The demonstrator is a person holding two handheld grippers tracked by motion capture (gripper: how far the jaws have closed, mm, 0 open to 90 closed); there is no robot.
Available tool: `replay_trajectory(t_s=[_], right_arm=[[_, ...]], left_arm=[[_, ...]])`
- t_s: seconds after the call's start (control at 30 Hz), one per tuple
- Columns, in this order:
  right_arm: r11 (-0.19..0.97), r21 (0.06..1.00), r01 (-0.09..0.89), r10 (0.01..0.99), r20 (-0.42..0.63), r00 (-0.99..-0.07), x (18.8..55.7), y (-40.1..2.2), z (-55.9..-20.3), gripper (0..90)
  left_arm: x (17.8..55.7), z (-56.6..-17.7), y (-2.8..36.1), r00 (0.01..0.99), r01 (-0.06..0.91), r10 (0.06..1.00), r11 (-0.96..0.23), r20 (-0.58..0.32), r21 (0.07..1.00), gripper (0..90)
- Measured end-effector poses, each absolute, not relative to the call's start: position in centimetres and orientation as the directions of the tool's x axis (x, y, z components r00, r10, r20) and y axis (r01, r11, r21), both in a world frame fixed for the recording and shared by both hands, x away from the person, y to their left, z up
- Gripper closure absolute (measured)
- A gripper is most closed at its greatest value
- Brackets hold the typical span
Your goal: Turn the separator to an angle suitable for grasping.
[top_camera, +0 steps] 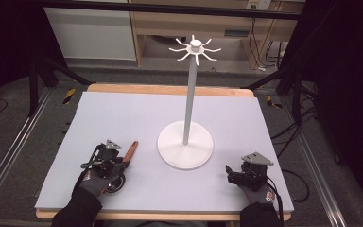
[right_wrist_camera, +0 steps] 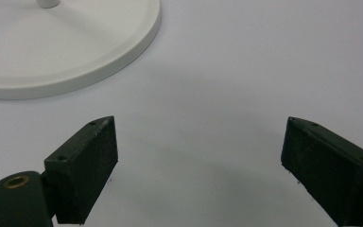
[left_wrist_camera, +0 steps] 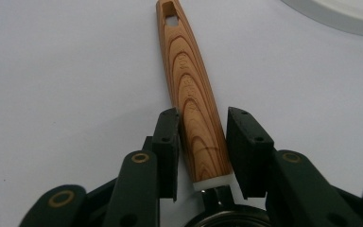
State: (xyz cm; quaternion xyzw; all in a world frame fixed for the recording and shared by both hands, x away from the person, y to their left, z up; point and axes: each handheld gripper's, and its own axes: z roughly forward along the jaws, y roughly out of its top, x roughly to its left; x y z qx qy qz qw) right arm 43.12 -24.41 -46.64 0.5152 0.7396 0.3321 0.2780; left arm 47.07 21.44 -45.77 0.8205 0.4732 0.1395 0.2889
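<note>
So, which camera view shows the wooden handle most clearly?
The left gripper view: the wooden handle lies between the left gripper jaws, with its grain and end hole sharp. In the high view the wooden handle is a small brown strip, partly covered by the left gripper.

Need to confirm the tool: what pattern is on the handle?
Brown wood grain on the handle, clearest in the left gripper view.

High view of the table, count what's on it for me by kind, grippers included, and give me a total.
Grippers: 2, the left gripper and the right gripper
White hook stands: 1, the stand
Wood-grain handled utensils: 1, the utensil, its handle between the left gripper's jaws
Total: 4
</note>
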Motion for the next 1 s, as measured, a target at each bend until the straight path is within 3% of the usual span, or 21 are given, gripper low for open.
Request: replay_trajectory(t_s=[0.67, 0.77, 1.0], right_arm=[[0.251, 0.777, 0.578, 0.947, -0.073, -0.314, 43.1, -24.5, -46.6, 11.9], [0.25, 0.778, 0.576, 0.947, -0.072, -0.314, 43.1, -24.5, -46.6, 11.9], [0.242, 0.775, 0.584, 0.95, -0.067, -0.304, 43.1, -24.5, -46.7, 11.7]], left_arm=[[46.4, -45.9, 20.9, 0.56, 0.672, 0.828, -0.433, -0.03, 0.601, 65.2], [46.5, -45.7, 20.9, 0.565, 0.671, 0.824, -0.431, -0.041, 0.603, 55.5], [47.3, -44.0, 20.7, 0.568, 0.648, 0.823, -0.435, -0.017, 0.626, 51.3]])
